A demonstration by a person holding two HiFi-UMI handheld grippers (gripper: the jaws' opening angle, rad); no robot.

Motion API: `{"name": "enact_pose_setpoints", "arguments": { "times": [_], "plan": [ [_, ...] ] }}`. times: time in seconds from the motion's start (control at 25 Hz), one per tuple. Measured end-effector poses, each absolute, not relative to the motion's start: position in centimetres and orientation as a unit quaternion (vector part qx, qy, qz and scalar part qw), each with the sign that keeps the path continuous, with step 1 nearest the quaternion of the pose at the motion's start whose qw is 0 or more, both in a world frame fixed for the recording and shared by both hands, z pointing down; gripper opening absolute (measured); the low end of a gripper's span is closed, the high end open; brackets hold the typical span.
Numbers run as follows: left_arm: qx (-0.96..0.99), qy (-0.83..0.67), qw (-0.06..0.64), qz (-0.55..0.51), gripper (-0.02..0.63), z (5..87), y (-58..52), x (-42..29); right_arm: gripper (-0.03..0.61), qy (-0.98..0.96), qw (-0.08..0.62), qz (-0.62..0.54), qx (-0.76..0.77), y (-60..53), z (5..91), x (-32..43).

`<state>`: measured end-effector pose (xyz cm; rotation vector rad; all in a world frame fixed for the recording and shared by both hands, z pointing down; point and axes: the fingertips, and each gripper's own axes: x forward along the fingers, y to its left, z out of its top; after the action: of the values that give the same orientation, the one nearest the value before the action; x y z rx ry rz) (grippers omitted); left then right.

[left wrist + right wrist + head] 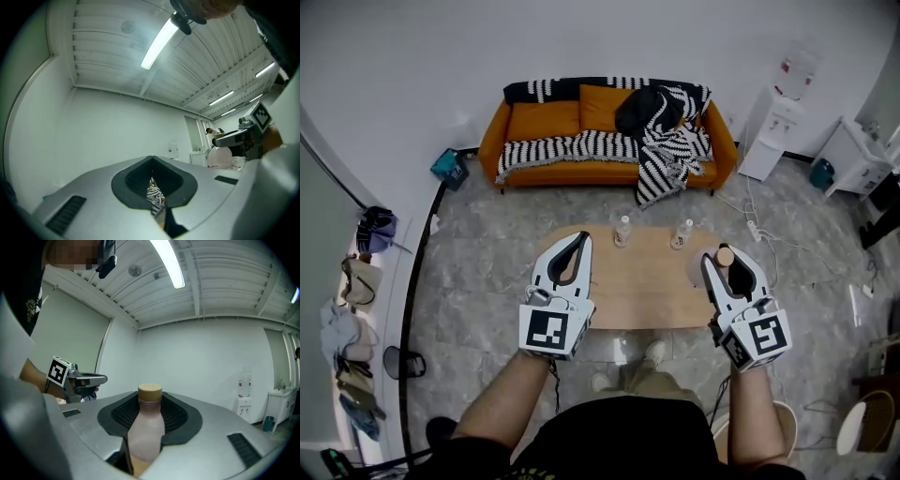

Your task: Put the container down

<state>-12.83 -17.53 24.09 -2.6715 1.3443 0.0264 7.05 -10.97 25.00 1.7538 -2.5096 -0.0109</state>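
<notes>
The container is a pale pink bottle with a tan round cap. It stands upright between the jaws of my right gripper, which is shut on its body above the right end of the wooden table. In the right gripper view the dark pads hug the bottle on both sides. My left gripper hovers over the table's left part, shut with nothing in it. In the left gripper view only a thin slit shows between its jaws, with striped cloth far behind.
Two small clear bottles stand at the table's far edge. Beyond it is an orange sofa with a striped blanket. A white water dispenser stands at the right wall. A cable lies on the floor to the right.
</notes>
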Motion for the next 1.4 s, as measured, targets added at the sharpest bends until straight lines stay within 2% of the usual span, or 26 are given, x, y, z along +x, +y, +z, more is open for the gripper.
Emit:
{"name": "enact_pose_setpoints", "arguments": {
  "times": [0.76, 0.96, 1.4],
  "plan": [
    [-0.883, 0.464, 0.069, 0.002, 0.014, 25.6, -24.1, -7.1, 0.153, -0.83, 0.031, -0.003, 0.557, -18.0, 26.6, 11.6],
    [-0.888, 0.45, 0.095, 0.005, 0.014, 25.5, -26.3, -4.1, 0.153, -0.844, 0.054, 0.027, 0.533, -19.7, 30.0, 12.4],
    [-0.891, 0.452, 0.039, -0.028, 0.014, 35.4, -29.9, -1.7, 0.153, -0.842, 0.067, 0.082, 0.529, -23.3, 37.9, 13.7]
  ]
}}
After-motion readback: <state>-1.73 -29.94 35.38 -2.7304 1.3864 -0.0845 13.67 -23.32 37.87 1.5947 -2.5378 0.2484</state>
